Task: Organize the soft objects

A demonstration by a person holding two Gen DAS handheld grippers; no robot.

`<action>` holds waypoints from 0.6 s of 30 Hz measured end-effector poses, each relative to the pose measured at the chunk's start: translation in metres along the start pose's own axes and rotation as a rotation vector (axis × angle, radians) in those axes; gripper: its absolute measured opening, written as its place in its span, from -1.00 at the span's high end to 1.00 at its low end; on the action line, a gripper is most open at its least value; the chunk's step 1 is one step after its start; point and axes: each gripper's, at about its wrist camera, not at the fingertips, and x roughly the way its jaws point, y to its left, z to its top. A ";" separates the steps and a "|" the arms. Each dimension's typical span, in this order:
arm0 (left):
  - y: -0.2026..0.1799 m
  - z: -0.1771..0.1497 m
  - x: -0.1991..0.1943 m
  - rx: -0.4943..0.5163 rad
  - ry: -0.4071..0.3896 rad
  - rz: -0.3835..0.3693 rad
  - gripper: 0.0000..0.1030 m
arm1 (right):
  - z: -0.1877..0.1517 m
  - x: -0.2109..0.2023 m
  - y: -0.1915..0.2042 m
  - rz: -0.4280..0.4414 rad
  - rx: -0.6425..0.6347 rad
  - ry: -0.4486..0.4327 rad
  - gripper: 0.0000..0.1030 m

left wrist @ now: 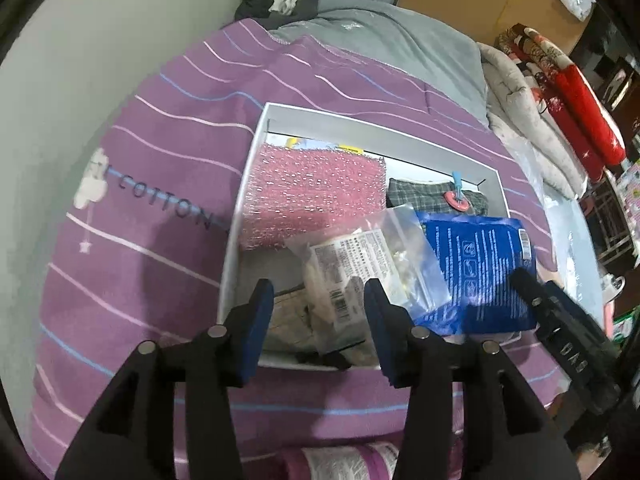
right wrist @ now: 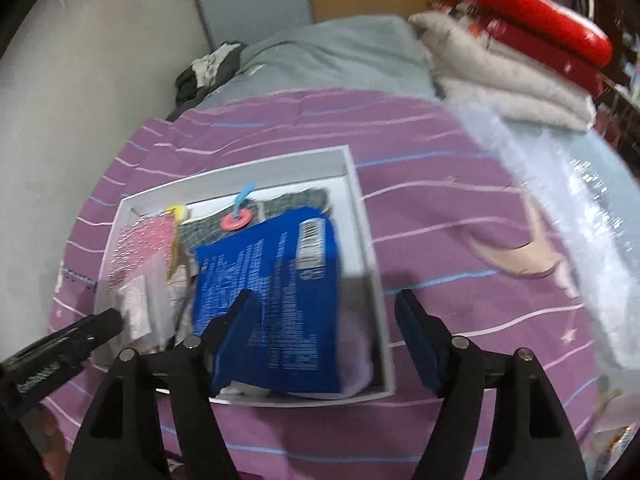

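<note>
Purple striped bedding is being used as the work surface, with a shallow white box lying on it and a grey blanket and folded quilts lying beyond. Inside the box, a pink mesh pad, a plaid cloth, a clear packet and a blue packet are being kept, the blue packet resting partly over the others. Both the left gripper and the right gripper are being held over the box's near edge with fingers apart, nothing being clamped.
</note>
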 end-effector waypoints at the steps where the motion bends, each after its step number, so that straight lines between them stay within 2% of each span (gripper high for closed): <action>1: -0.001 0.000 -0.004 0.011 -0.003 0.021 0.06 | 0.001 -0.003 -0.002 0.001 0.006 -0.006 -0.43; 4: -0.005 -0.001 -0.020 0.031 -0.011 0.072 0.06 | 0.002 -0.018 -0.011 0.045 0.047 -0.043 -0.43; 7: -0.007 -0.004 -0.035 0.024 -0.020 0.082 0.05 | 0.002 -0.033 -0.013 0.152 0.085 -0.088 -0.41; 9: -0.006 -0.006 -0.036 -0.006 0.015 0.101 0.03 | 0.005 -0.030 -0.012 0.244 0.142 -0.076 -0.21; 11: -0.005 -0.008 -0.035 -0.019 0.037 0.124 0.03 | 0.005 -0.018 -0.011 0.295 0.203 -0.023 0.44; 13: -0.007 -0.011 -0.033 0.003 0.042 0.131 0.03 | 0.001 0.001 -0.006 0.297 0.230 0.056 0.66; 16: -0.011 -0.013 -0.032 0.033 0.063 0.130 0.03 | -0.006 0.021 0.005 0.215 0.197 0.120 0.67; 18: -0.013 -0.013 -0.033 0.037 0.064 0.141 0.03 | -0.009 0.032 0.005 0.208 0.221 0.149 0.67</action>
